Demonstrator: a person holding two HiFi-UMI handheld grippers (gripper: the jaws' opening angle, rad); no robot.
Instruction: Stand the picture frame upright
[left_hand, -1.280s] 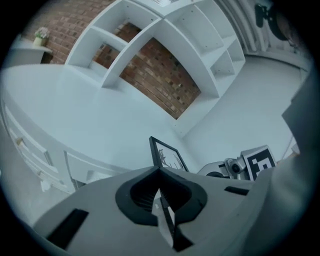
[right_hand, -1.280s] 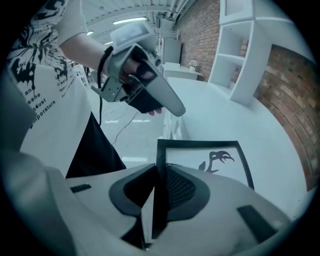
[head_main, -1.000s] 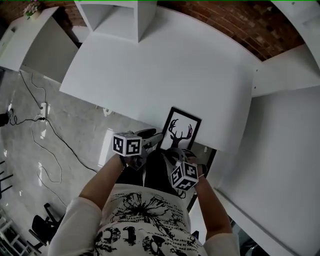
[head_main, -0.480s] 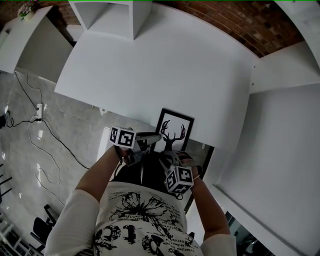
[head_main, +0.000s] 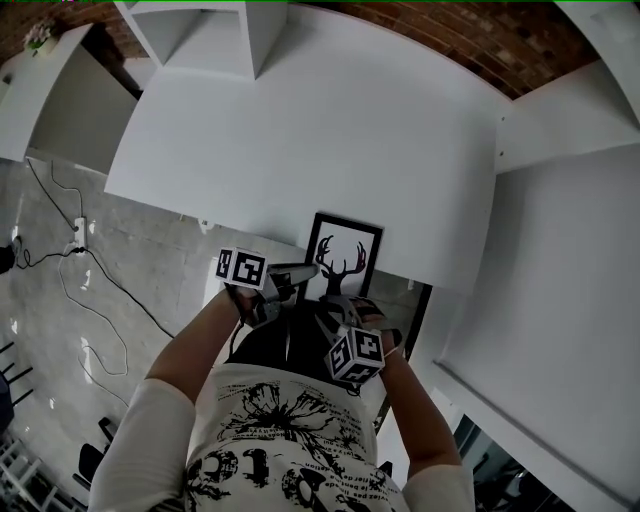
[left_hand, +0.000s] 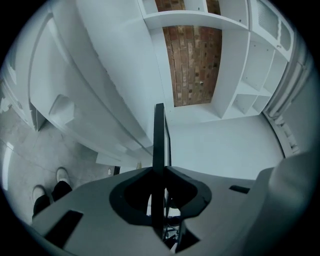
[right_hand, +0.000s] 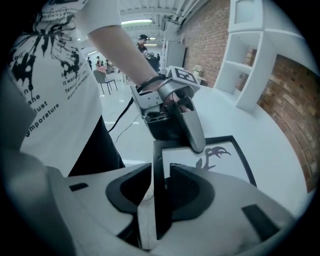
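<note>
- Picture frame (head_main: 343, 256): thin black rectangular border around a white sheet printed with a black stag head and antlers. The printed face is turned up toward the head view. It sits at the near rim of the white surface (head_main: 330, 130), directly ahead of both tools.
- Left tool (left_hand: 160, 169): the jaws have just been closing and now pinch the frame at its near-left corner. The frame runs edge-on straight out between them.
- Right tool (right_hand: 161, 170): it is pointed steeply down over the frame's near short border. The jaws have just been opening, and the border stands between them with a thin gap on each side, pads not pressing.
- Obstruction: seen from the right tool, the left tool's jaw lies over the corner at the far end of that border.
- Frame flat or raised off the surface: cannot tell.
- Beyond the tools: white shelf unit (head_main: 200, 35) and brick wall (head_main: 450, 30).
- Left of and below the left tool: grey floor (head_main: 140, 250), cables (head_main: 100, 285) and the person's shoes (left_hand: 61, 176).
</note>
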